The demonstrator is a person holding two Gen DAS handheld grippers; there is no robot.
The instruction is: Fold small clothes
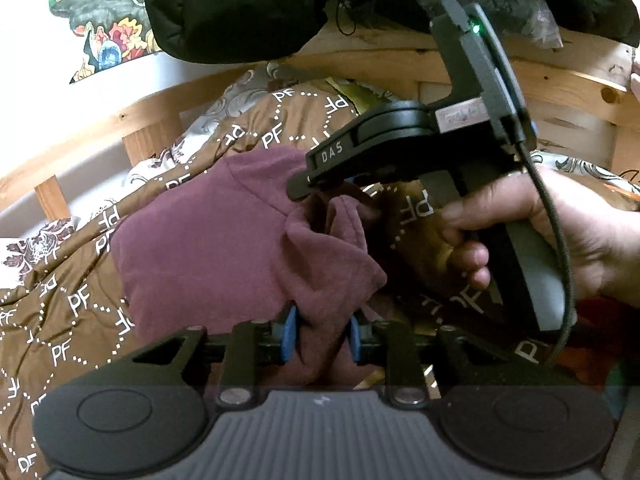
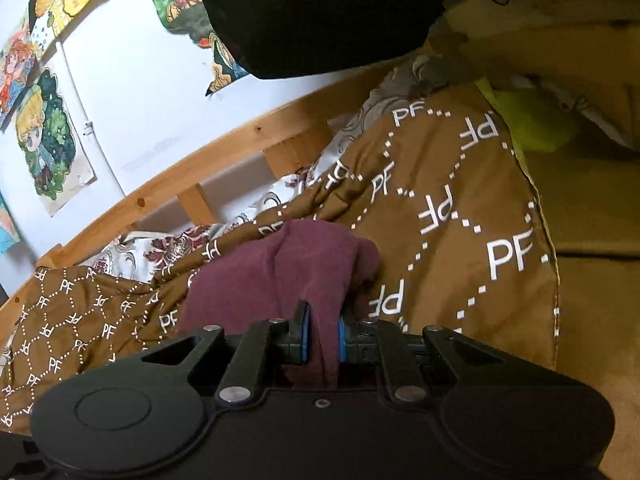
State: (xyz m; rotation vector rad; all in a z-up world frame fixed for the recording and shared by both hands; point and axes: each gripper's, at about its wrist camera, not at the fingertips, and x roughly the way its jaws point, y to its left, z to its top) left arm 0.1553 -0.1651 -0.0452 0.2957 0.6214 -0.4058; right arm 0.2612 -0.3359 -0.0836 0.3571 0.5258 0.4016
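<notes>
Maroon cloth [image 1: 208, 248] held by both tongs over a brown blanket [image 1: 60, 320] on a bed.

The cloth lies bunched on the blanket, spreading up and left from the left tongs [image 1: 320, 336], whose blue pads [image 1: 289, 334] stand slightly apart with a fold of the cloth between them; whether they press on it I cannot tell. The right tongs [image 2: 321, 340] are nearly closed, pinching a thin hanging fold of the same cloth [image 2: 280, 276]. In the left view the right tongs [image 1: 298, 192] bite the cloth's raised edge, just above and right of the left tongs, with a hand [image 1: 520, 240] on the handle. A wooden rail [image 2: 200, 168] runs behind the bed.
</notes>
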